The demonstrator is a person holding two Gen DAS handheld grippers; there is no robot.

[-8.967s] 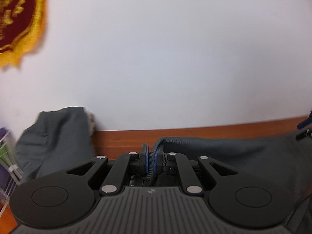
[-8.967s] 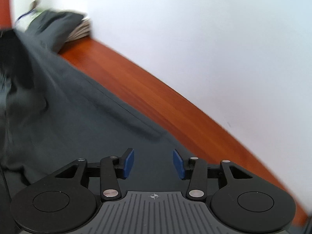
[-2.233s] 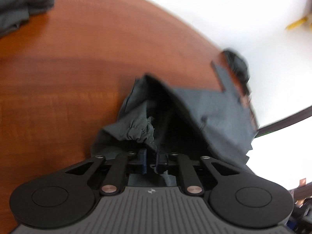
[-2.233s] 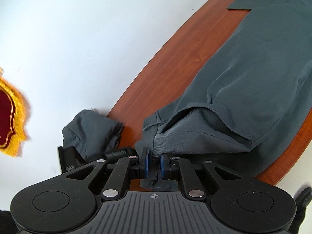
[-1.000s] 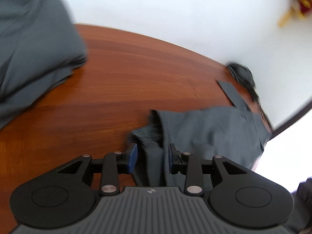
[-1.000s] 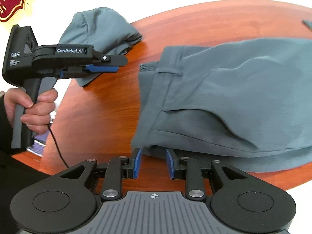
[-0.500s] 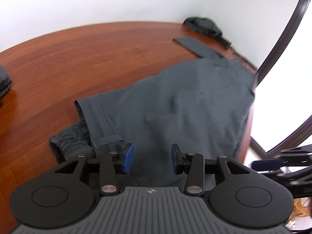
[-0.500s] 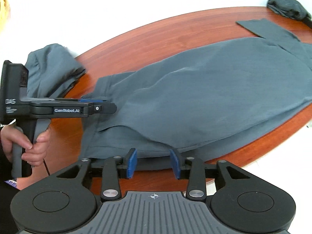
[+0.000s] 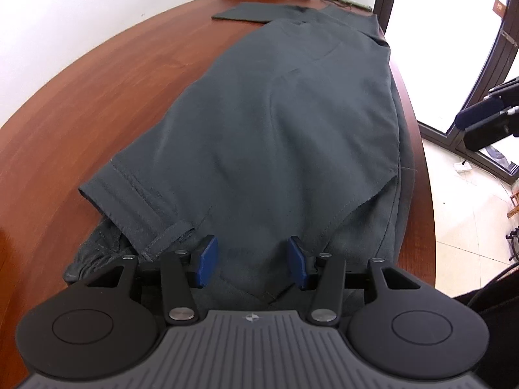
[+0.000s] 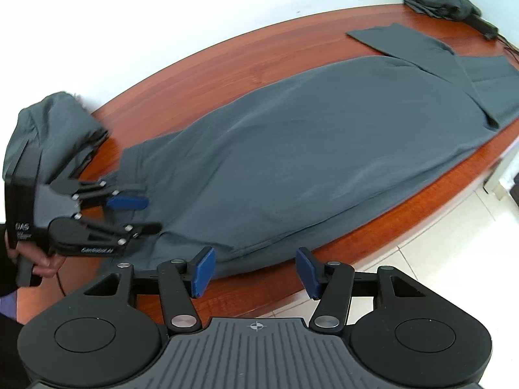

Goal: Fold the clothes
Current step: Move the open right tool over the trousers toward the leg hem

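Note:
Dark grey trousers point(image 9: 275, 123) lie lengthwise on the red-brown table point(image 9: 97, 90), folded leg over leg, with the waistband point(image 9: 136, 201) nearest me. My left gripper point(image 9: 251, 261) hovers over the waistband end, its jaws opening, and no cloth is pinched between the blue pads. In the right wrist view the same trousers point(image 10: 308, 149) stretch toward the far right. My right gripper point(image 10: 254, 270) hangs at the table's front edge, jaws opening, nothing between them. The left gripper point(image 10: 139, 214) shows there too, blurred, held by a hand over the waistband.
A loose pile of grey clothes point(image 10: 55, 126) lies at the table's left end against the white wall. A dark bundle point(image 10: 444, 0) with a cable sits at the far end. The trousers' edge overhangs the front table edge point(image 10: 405, 214); pale tiled floor point(image 9: 467, 233) lies below.
Both grippers have let go of the trousers and their jaws have widened. The left view rolled round to look along the trouser legs. The right gripper backed off to the table's front edge.

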